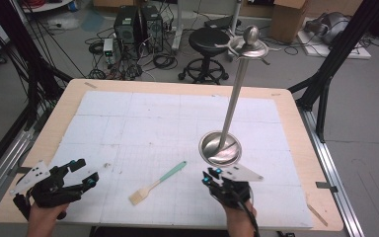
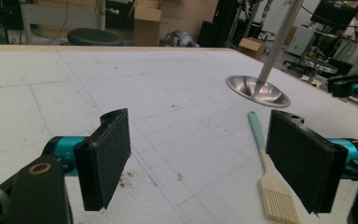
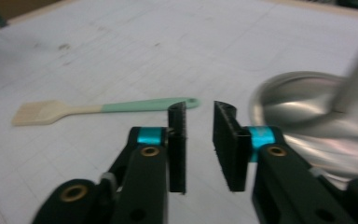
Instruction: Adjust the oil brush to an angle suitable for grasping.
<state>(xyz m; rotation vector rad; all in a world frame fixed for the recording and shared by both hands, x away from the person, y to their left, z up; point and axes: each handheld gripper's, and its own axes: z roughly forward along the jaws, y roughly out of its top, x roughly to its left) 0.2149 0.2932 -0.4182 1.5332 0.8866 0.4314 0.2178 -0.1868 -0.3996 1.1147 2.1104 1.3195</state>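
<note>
A pastry brush (image 1: 157,183) with a mint-green handle and pale bristles lies flat on the white mat, between my two grippers. My left gripper (image 1: 86,171) rests near the front left corner, jaws wide open and empty. In the left gripper view (image 2: 200,158) the brush (image 2: 265,163) lies just inside its right jaw, farther out on the mat. My right gripper (image 1: 210,176) sits right of the brush handle. Its jaws (image 3: 200,135) stand a narrow gap apart with nothing between them, and the brush (image 3: 102,108) lies just beyond them to the left.
A metal stand with a round dished base (image 1: 220,147) rises on a thin pole to a hooked top (image 1: 250,44), close behind the right gripper. The wooden table edge (image 1: 39,148) frames the mat. Stools, computers and cables sit on the floor beyond.
</note>
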